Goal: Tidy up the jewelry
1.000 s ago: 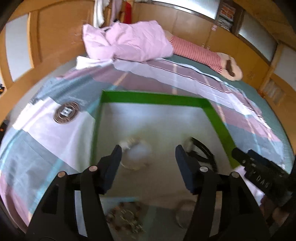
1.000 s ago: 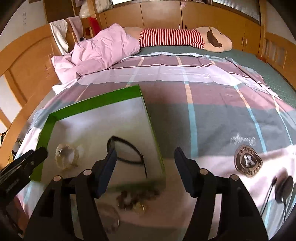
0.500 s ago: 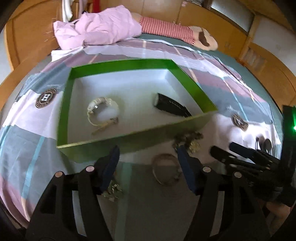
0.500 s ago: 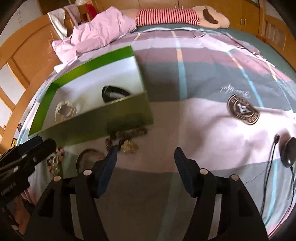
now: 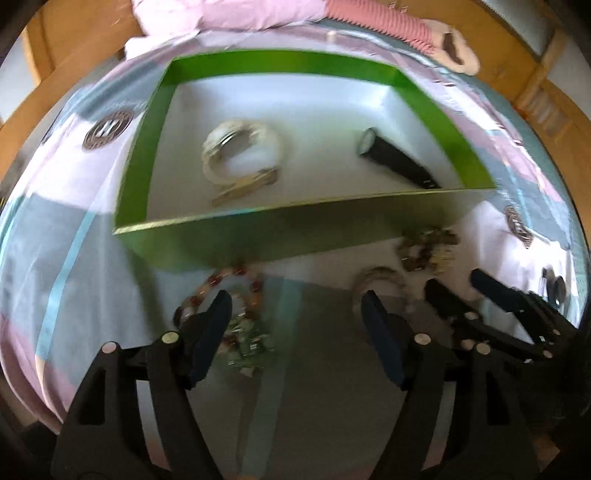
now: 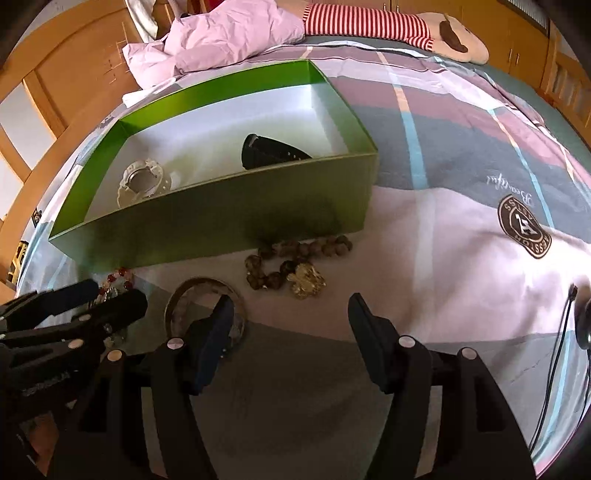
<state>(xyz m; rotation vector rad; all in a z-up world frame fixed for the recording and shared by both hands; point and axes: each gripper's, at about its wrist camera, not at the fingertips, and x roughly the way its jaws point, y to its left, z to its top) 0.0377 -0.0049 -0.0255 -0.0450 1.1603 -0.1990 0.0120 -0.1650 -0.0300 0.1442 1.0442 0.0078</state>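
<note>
The left gripper [image 5: 295, 314] is seen opening above a multicoloured bead bracelet [image 5: 221, 291]; the right gripper [image 6: 288, 317] is held spread, nothing gripped, near the green box [image 6: 221, 218] on the bed [image 6: 443, 240].

The bed [image 6: 461, 229] wears a patchwork sheet of pink, grey and white. Ahead of both grippers sits the green box [image 6: 221, 218]. Just short of it, ahead of the right gripper [image 6: 288, 317], lie the brown beads [image 6: 295, 254]; a bangle [image 6: 203, 299] rests under that gripper's left finger. A red-beaded strand [image 5: 229, 295] lies by the left gripper [image 5: 295, 314]. Far beyond the box: pink bedding [image 6: 229, 33] and a striped plush [image 6: 388, 20]. A black cable [image 6: 561, 332] trails right.
</note>
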